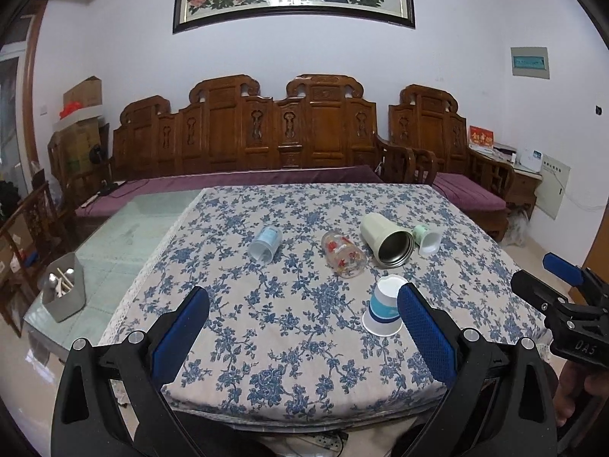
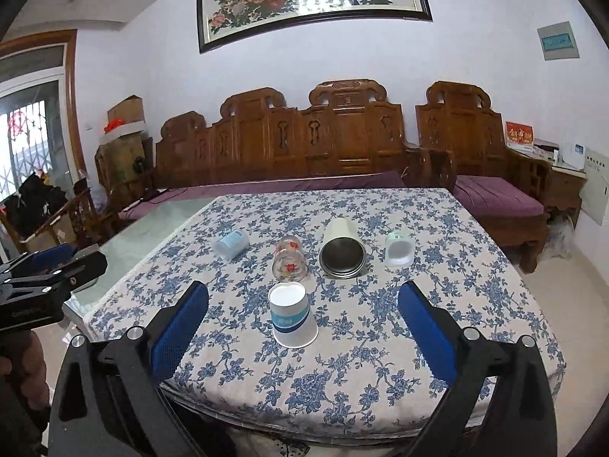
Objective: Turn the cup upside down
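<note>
Already the paper cup [image 2: 292, 314] stands mouth-down on the counter [image 2: 475, 304], nearest the front edge, while four others lie on their sides behind it: a pale blue plastic cup [image 2: 232, 244], a flowered glass [image 2: 290, 261], a steel-lined tumbler [image 2: 341, 249] and a small white cup [image 2: 399, 249]. Both the right claw [image 2: 302, 314] and the left claw [image 1: 302, 316] hang spread wide and empty, short of the cups. Probably a lying cup comes next; to do it well, approach from the side, pinch across the mid-wall lightly, lift clear, rotate the wrist until the rim faces down, then set it flat before releasing, well apart from its neighbours.
</note>
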`<state>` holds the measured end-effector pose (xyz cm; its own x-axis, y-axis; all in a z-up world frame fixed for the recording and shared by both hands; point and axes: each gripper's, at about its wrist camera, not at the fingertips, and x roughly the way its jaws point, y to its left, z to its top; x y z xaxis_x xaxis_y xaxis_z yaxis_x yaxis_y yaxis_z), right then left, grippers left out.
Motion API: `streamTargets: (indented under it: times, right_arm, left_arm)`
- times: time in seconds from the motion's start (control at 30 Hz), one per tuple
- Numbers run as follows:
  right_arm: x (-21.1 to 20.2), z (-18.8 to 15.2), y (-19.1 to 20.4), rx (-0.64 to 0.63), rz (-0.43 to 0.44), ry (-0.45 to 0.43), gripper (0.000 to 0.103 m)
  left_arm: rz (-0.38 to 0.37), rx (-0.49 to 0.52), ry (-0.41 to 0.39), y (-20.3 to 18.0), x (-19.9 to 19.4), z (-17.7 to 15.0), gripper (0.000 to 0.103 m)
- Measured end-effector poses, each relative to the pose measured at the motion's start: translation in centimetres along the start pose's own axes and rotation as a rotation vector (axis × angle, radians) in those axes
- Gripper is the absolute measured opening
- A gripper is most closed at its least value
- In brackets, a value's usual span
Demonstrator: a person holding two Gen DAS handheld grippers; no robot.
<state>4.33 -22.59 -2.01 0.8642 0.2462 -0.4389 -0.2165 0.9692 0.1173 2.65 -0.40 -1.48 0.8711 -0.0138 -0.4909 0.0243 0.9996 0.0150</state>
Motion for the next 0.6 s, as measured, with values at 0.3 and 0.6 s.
streamTargets:
  times: [0.3,0.6]
  right_arm:
    - [-0.01,0.08,0.02,-0.003,-0.008,-0.002,0.101]
    - [0.13,-0.02,0.01,-0.002,-0.019,0.001,0.100]
  left_arm:
    - [-0.007,-0.003,-0.015,-0.09,-0.51,-0.02,0.095]
    - [-0.011,-0.001,-0.031,-0.21,-0.97,0.04,0.095]
